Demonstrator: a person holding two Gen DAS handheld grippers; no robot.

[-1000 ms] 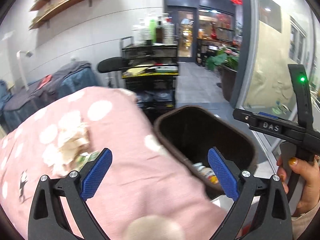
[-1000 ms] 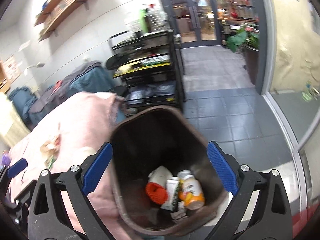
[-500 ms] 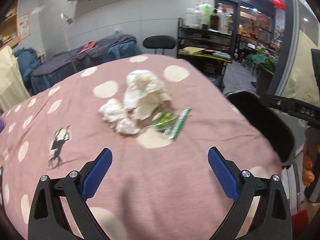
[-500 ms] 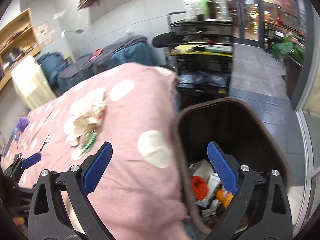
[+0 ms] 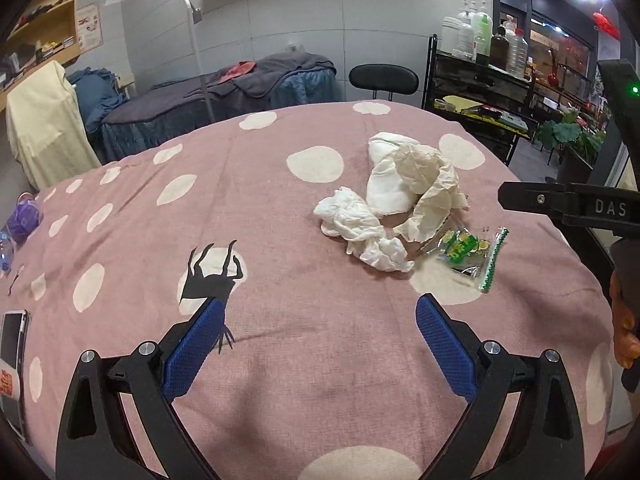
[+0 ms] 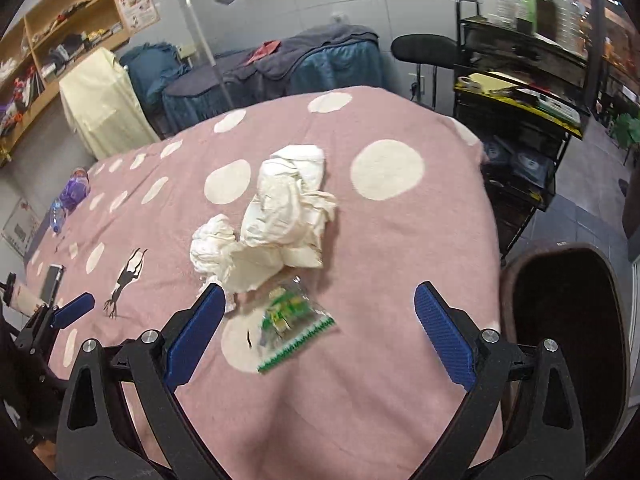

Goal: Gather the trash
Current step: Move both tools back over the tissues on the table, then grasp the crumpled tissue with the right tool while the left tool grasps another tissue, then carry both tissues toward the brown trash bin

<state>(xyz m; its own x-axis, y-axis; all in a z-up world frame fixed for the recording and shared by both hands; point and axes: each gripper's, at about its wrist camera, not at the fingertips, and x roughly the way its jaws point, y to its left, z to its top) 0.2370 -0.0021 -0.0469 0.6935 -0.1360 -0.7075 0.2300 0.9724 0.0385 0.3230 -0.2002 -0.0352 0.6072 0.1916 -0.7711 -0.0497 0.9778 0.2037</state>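
Both grippers [image 5: 318, 338] [image 6: 318, 326] level, jaws wide.

Grey tiled wall [image 5: 304, 8] behind a draped bed [image 5: 224, 100], black cart [image 6: 516, 92] right of it, wooden shelves [image 6: 60, 36] left.

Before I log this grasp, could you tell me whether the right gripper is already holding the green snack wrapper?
No, the right gripper is open and empty, and the green snack wrapper lies flat on the pink cloth.
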